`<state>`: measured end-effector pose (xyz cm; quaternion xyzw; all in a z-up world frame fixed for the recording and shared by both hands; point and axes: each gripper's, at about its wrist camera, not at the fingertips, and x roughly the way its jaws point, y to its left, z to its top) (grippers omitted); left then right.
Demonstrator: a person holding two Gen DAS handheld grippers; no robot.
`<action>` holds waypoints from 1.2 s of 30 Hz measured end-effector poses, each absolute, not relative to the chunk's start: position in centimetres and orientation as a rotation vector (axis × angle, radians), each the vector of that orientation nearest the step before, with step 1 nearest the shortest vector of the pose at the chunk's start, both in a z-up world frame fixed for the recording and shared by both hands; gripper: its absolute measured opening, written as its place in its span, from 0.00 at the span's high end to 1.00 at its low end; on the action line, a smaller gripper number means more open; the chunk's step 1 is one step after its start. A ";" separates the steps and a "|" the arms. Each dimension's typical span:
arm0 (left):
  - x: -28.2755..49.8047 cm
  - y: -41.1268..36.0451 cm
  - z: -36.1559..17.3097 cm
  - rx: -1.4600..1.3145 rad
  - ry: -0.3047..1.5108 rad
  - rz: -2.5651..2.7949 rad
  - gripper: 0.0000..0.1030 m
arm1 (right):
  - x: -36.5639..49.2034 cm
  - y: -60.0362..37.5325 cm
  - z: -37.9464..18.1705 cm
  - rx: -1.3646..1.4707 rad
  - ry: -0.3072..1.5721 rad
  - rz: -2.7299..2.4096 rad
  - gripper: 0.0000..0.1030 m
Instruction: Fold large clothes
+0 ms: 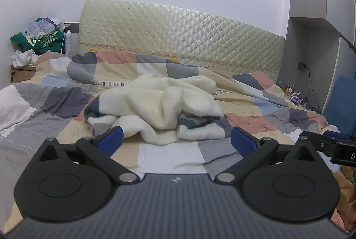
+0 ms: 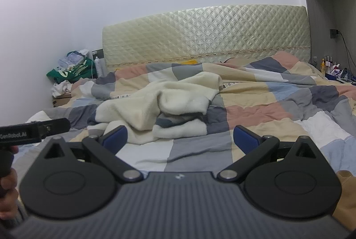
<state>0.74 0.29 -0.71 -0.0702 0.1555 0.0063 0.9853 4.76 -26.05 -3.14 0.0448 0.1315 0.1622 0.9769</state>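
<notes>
A cream fleecy garment (image 1: 160,105) with grey and dark blue checked patches lies crumpled in a heap in the middle of the bed; it also shows in the right wrist view (image 2: 164,103). My left gripper (image 1: 176,142) is open and empty, a short way in front of the heap's near edge. My right gripper (image 2: 181,138) is open and empty, also just short of the heap, to the right of the left gripper. The left gripper's body (image 2: 33,131) shows at the left edge of the right wrist view.
The bed is covered by a checked quilt (image 1: 255,118) in grey, beige, pink and white. A quilted headboard (image 1: 178,34) stands behind. A nightstand with piled clothes and a bottle (image 1: 40,43) is at back left. Small bottles (image 2: 329,67) and a cabinet are at right.
</notes>
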 end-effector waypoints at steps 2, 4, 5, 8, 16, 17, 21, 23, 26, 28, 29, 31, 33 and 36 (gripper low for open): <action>0.7 0.3 -0.8 -0.141 0.314 0.012 0.00 | 4.8 -26.1 -3.2 0.089 0.266 0.326 0.00; 0.7 0.3 -0.8 -0.142 0.316 0.011 0.00 | 4.8 -26.1 -3.2 0.093 0.269 0.327 0.00; 0.7 0.3 -0.8 -0.142 0.316 0.011 0.00 | 4.8 -26.1 -3.2 0.093 0.270 0.327 0.00; 0.7 0.3 -0.9 -0.142 0.316 0.011 0.00 | 4.8 -26.1 -3.3 0.093 0.271 0.327 0.00; 0.7 0.3 -1.0 -0.139 0.317 0.011 0.00 | 4.8 -26.1 -3.3 0.091 0.271 0.325 0.00; 0.7 0.3 -1.0 -0.139 0.318 0.011 0.00 | 4.8 -26.1 -3.3 0.091 0.271 0.326 0.00; 0.7 0.3 -1.1 -0.138 0.318 0.010 0.00 | 4.8 -26.1 -3.3 0.090 0.272 0.324 0.00; 0.7 0.3 -1.2 -0.138 0.320 0.010 0.00 | 4.8 -26.1 -3.4 0.090 0.272 0.324 0.00; 0.8 0.2 -1.3 -0.137 0.321 0.010 0.00 | 4.8 -26.1 -3.3 0.091 0.272 0.325 0.00; 0.7 0.2 -1.4 -0.137 0.321 0.010 0.00 | 4.8 -26.1 -3.3 0.091 0.273 0.325 0.00; 0.7 0.2 -1.4 -0.137 0.321 0.009 0.00 | 4.8 -26.1 -3.3 0.091 0.273 0.325 0.00; 0.7 0.2 -1.5 -0.137 0.323 0.010 0.00 | 4.8 -26.1 -3.3 0.091 0.273 0.325 0.00; 0.7 0.3 -1.6 -0.137 0.326 0.009 0.00 | 4.8 -26.1 -3.3 0.090 0.274 0.325 0.00; 0.9 0.4 -1.7 -0.139 0.332 0.009 0.00 | 4.8 -26.1 -3.5 0.091 0.275 0.326 0.00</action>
